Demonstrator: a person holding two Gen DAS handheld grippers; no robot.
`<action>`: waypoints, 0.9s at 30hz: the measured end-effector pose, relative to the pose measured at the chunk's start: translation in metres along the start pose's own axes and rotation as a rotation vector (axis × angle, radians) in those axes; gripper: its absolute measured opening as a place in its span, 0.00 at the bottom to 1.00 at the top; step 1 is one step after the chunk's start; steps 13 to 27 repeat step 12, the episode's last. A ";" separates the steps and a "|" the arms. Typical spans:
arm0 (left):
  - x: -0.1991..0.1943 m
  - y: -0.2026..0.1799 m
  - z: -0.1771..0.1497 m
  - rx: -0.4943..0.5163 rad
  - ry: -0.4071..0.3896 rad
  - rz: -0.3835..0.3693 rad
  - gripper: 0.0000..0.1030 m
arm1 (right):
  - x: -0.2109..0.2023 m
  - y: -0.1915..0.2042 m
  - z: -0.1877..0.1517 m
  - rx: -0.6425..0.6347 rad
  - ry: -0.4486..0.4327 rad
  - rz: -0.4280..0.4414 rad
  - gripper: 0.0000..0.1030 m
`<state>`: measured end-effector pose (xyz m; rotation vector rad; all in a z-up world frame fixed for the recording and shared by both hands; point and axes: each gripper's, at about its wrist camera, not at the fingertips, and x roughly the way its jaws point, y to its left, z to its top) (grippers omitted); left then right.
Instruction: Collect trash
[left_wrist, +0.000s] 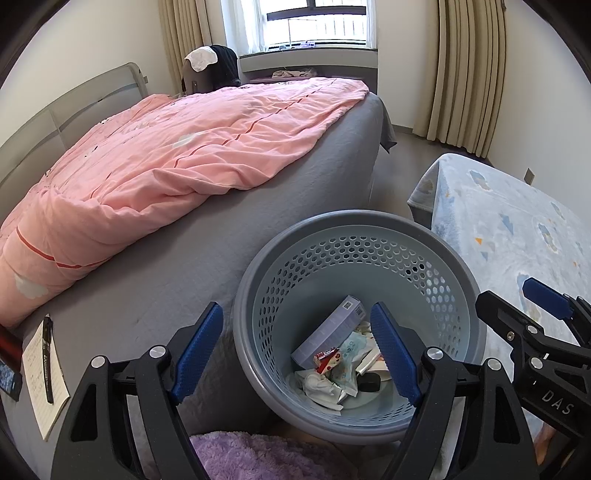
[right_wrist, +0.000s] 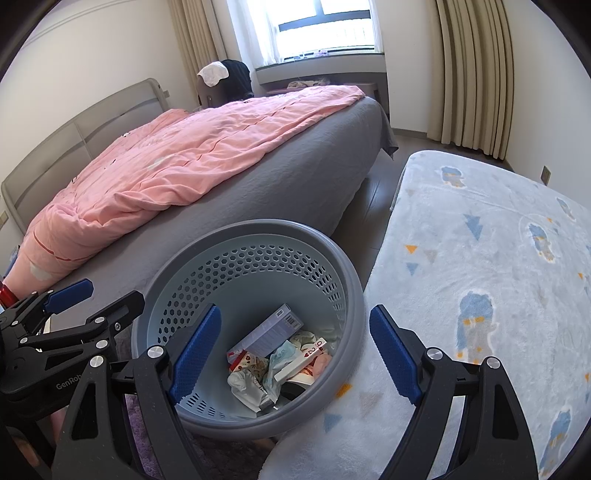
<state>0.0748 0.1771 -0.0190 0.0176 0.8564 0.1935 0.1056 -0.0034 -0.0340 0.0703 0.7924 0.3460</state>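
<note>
A grey-blue perforated basket (left_wrist: 436, 273) (right_wrist: 347, 280) stands on the floor between the bed and a blanket-covered surface. In it lie a lavender box (left_wrist: 328, 336) (right_wrist: 269, 332), a crumpled tissue (left_wrist: 317, 386) (right_wrist: 243, 384), snack wrappers (left_wrist: 327, 360) and a small black object (left_wrist: 369, 382). My left gripper (left_wrist: 297, 352) hovers above the basket's near-left rim, open, with nothing between its blue pads. Over the basket's near-right side my right gripper (right_wrist: 295, 356) is open too and holds nothing. Each gripper shows in the other's view: right gripper (left_wrist: 517, 295), left gripper (right_wrist: 105, 291).
A bed with a grey sheet (left_wrist: 155, 291) and a pink quilt (left_wrist: 166, 162) fills the left. On its near corner lie a notepad (left_wrist: 55, 400) with a black pen (left_wrist: 47, 354) and a phone (left_wrist: 9, 373). A pale blue patterned blanket (right_wrist: 480, 277) is on the right, a purple rug (left_wrist: 251, 458) below.
</note>
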 end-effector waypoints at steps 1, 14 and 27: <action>0.000 0.000 0.000 -0.001 -0.002 -0.001 0.76 | 0.000 0.000 0.000 0.000 0.000 0.001 0.79; 0.001 0.002 -0.001 -0.015 0.009 0.003 0.76 | 0.000 0.000 0.000 0.000 0.001 0.001 0.79; 0.001 0.002 -0.001 -0.015 0.009 0.003 0.76 | 0.000 0.000 0.000 0.000 0.001 0.001 0.79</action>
